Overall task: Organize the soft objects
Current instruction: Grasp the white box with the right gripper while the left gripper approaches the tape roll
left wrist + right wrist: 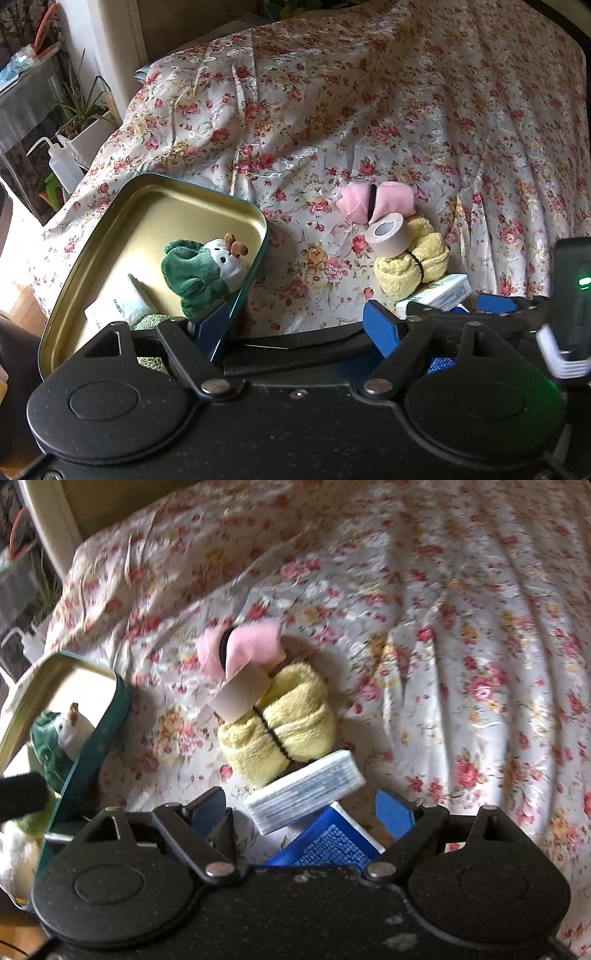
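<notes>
Right hand-held gripper [310, 812] tilted steeply downward

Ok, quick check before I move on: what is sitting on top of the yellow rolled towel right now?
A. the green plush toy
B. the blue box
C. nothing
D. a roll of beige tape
D: a roll of beige tape rests on the upper end of the yellow rolled towel, beside the pink bundle; the green plush toy lies in the tin.
</notes>
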The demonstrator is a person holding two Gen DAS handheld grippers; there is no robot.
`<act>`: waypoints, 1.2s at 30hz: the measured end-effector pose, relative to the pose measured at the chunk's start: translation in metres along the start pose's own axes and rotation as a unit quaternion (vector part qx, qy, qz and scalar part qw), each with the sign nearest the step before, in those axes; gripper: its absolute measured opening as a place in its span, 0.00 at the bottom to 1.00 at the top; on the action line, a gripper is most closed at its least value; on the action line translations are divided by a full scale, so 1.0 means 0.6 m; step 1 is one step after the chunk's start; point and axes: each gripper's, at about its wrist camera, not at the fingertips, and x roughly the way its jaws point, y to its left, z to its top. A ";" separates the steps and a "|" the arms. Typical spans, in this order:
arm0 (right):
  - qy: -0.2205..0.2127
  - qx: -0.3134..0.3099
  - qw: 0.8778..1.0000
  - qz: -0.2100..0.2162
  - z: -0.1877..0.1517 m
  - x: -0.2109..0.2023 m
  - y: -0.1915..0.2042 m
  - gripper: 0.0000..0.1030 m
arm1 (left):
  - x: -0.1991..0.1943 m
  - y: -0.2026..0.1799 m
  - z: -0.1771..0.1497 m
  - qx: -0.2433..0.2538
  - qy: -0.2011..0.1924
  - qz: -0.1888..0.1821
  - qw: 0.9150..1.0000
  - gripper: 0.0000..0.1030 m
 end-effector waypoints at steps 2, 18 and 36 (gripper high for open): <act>0.002 -0.009 1.000 -0.013 -0.001 0.010 0.005 0.86 | 0.000 0.001 0.001 -0.002 0.001 -0.002 1.000 0.73; -0.021 0.027 0.999 0.001 0.004 -0.015 -0.018 0.67 | 0.009 -0.011 0.002 -0.003 0.006 0.004 1.000 0.73; -0.091 0.163 0.982 0.011 -0.006 -0.105 -0.134 0.67 | 0.097 -0.080 0.056 -0.010 -0.012 -0.022 1.000 0.76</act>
